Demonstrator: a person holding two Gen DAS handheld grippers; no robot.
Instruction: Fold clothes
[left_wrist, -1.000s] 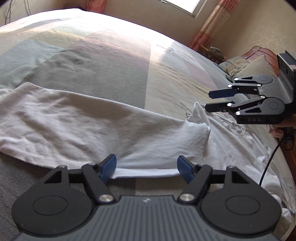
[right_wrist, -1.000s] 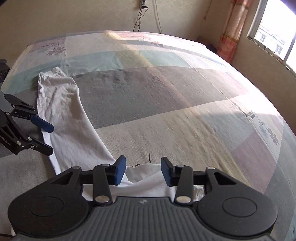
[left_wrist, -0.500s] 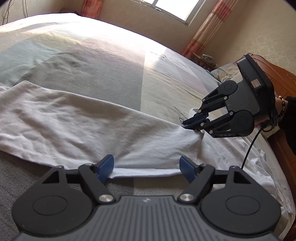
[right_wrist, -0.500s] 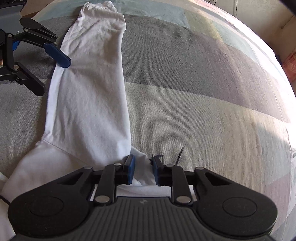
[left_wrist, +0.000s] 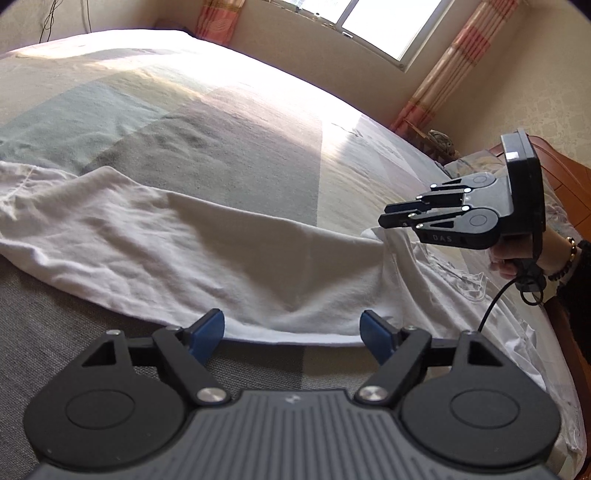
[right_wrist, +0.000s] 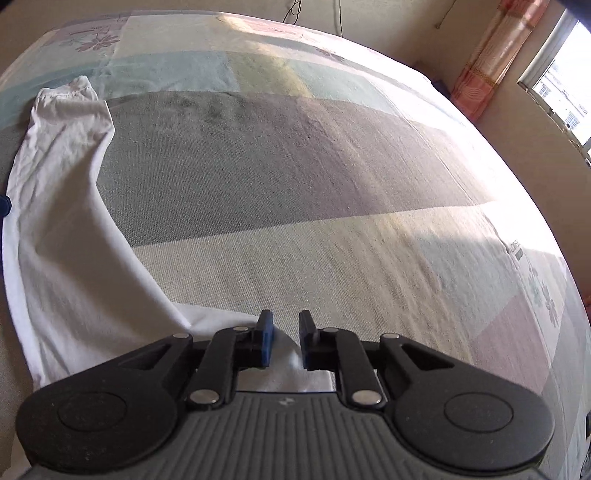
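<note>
A white long-sleeved garment (left_wrist: 221, 251) lies on the bed, one sleeve (right_wrist: 66, 229) stretched away to the far left. My left gripper (left_wrist: 291, 326) is open wide, low over the sleeve's near hem, with its blue pads on either side and not pressing. My right gripper (left_wrist: 386, 218) is shut on a pinch of the white cloth where the sleeve meets the body, and the cloth is pulled up into a small peak. In the right wrist view that fold of cloth rises between the nearly closed pads of the right gripper (right_wrist: 284, 328).
A patchwork bed cover (right_wrist: 332, 166) of grey, green and beige spreads far beyond the garment. A person's hand (left_wrist: 509, 258) with a bead bracelet holds the right gripper, and a cable hangs from it. A wooden headboard (left_wrist: 565, 177), pillows and a curtained window (left_wrist: 388, 29) lie beyond.
The right gripper came down onto the cloth at the sleeve's root, closed on it and now holds it slightly raised. The left gripper shifted a little along the hem and stayed open.
</note>
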